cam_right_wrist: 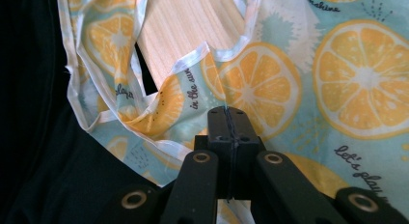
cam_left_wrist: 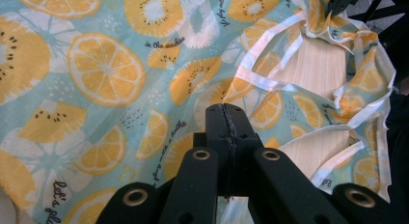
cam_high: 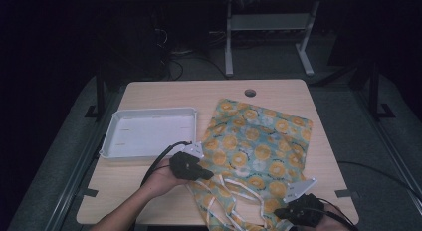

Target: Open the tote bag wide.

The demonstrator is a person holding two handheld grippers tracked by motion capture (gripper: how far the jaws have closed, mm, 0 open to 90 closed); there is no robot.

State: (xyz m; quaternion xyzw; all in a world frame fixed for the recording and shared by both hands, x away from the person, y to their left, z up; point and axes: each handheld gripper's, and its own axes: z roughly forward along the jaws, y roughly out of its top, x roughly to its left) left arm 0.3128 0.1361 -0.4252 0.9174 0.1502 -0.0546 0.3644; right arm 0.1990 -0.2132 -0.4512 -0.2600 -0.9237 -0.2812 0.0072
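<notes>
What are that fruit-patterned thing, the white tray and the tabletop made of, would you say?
The fruit-print cloth looks like thin woven fabric, matte: it creases, and its white-edged straps curl loosely. The white tray seems moulded plastic, smooth with rounded corners, though painted metal is possible. The table shows pale wood grain, probably a laminate finish.

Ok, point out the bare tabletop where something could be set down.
Free: the far strip of the table behind the white tray and fruit-print cloth, and the near-left corner. Crowded: the near edge, where the left gripper, right gripper and straps lie.
</notes>
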